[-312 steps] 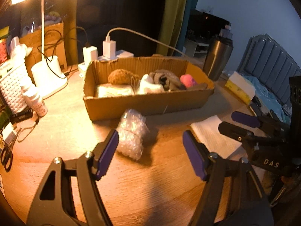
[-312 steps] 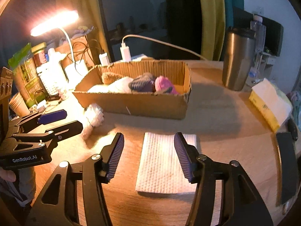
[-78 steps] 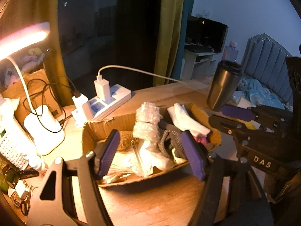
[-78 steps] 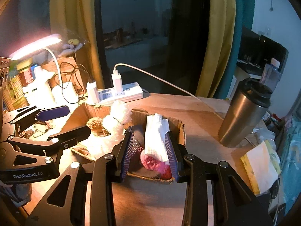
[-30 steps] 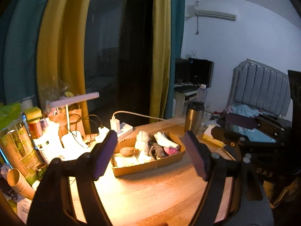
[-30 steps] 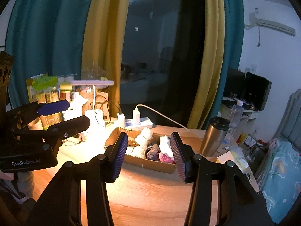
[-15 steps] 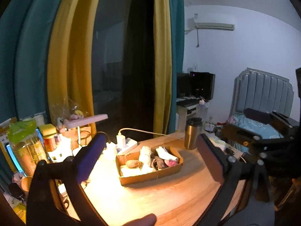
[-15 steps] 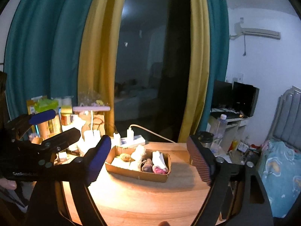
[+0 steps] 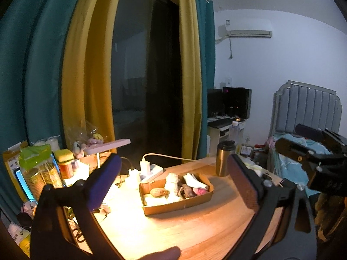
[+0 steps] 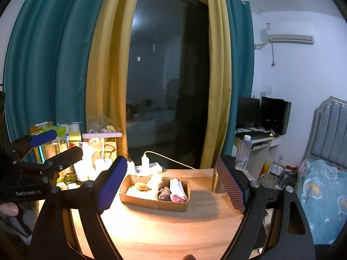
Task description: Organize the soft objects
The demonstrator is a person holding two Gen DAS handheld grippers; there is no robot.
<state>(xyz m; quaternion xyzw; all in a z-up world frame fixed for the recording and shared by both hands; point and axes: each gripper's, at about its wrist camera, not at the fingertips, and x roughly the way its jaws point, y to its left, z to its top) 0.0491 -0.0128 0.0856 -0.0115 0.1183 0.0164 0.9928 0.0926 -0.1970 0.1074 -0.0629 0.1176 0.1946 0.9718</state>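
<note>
1. Since the earlier frames both claws have let go and pulled far back: the bubble wrap roll (image 9: 172, 178) and the folded white towel (image 9: 192, 178), which lay on the table in the oldest frames and were then carried over the cardboard box (image 9: 176, 203), now rest inside it, and the box looks small at the lower centre of each frame.
2. The left claw (image 9: 173, 186) is spread wide with nothing between its pads; the right claw (image 10: 171, 184) is likewise spread and empty.
3. Judged from this, the table (image 9: 195, 229) in front of the box carries no loose soft item in either view, so the sorting appears finished or very nearly so.
4. The soft objects sit together in the box: a brown fuzzy piece (image 10: 142, 186) at its left, the bubble wrap standing beside it, dark and pink bundles (image 10: 171, 196) toward the right with the towel lying over them.
5. The left wrist view shows the steel tumbler (image 9: 224, 158) whole, right of the box; in the right wrist view the right pad hides most of it.
6. The right wrist view shows the left claw's body at left centre with a fingertip (image 10: 9, 209) under it, plus the bed (image 10: 321, 186) at lower right.
7. The left wrist view shows the right claw's body at the right edge, and a blurred fingertip (image 9: 160, 253) at the bottom edge.
8. The desk lamp (image 9: 108, 147) lights the left of the table in both views.
</note>
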